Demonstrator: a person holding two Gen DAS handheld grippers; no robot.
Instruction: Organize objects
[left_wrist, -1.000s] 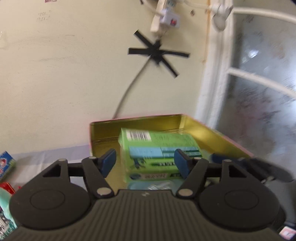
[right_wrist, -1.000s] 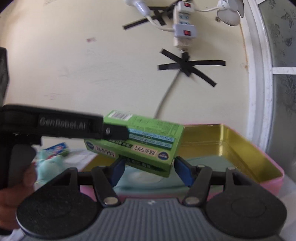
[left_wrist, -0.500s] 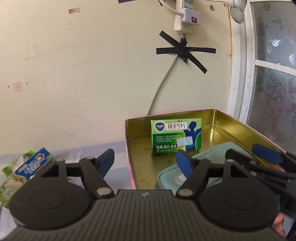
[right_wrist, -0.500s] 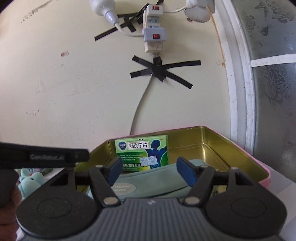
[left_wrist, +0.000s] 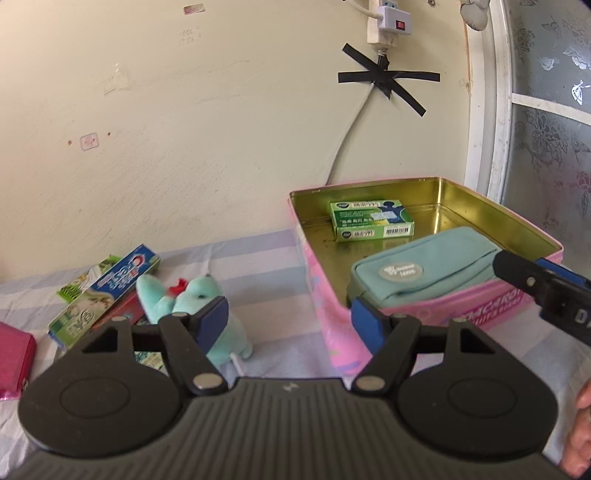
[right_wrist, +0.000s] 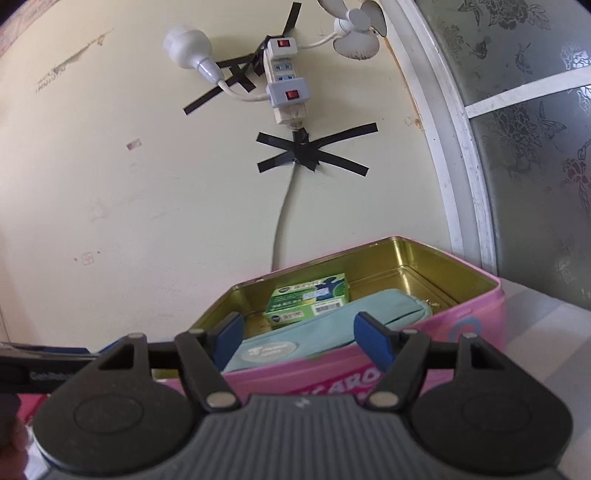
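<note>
A pink tin box (left_wrist: 424, 314) with a gold inside stands on the striped cloth by the wall; it also shows in the right wrist view (right_wrist: 436, 332). In it lie a green medicine box (left_wrist: 371, 220) (right_wrist: 308, 300) and a teal pouch (left_wrist: 424, 267) (right_wrist: 321, 332). My left gripper (left_wrist: 289, 325) is open and empty, in front of the tin's left corner. My right gripper (right_wrist: 298, 338) is open and empty, in front of the tin's near wall; its tip also shows at the right edge of the left wrist view. A teal plush toy (left_wrist: 192, 306) lies left of the tin.
Toothpaste boxes (left_wrist: 107, 288) lie stacked left of the plush, with a magenta packet (left_wrist: 13, 354) at the far left. The wall with a taped power strip (right_wrist: 286, 92) and cord is behind the tin. A frosted window (left_wrist: 550, 122) is at the right.
My left gripper let go of the green box in the tin and drew back to the left. The box fell from standing to lying flat. My right gripper also backed away.
</note>
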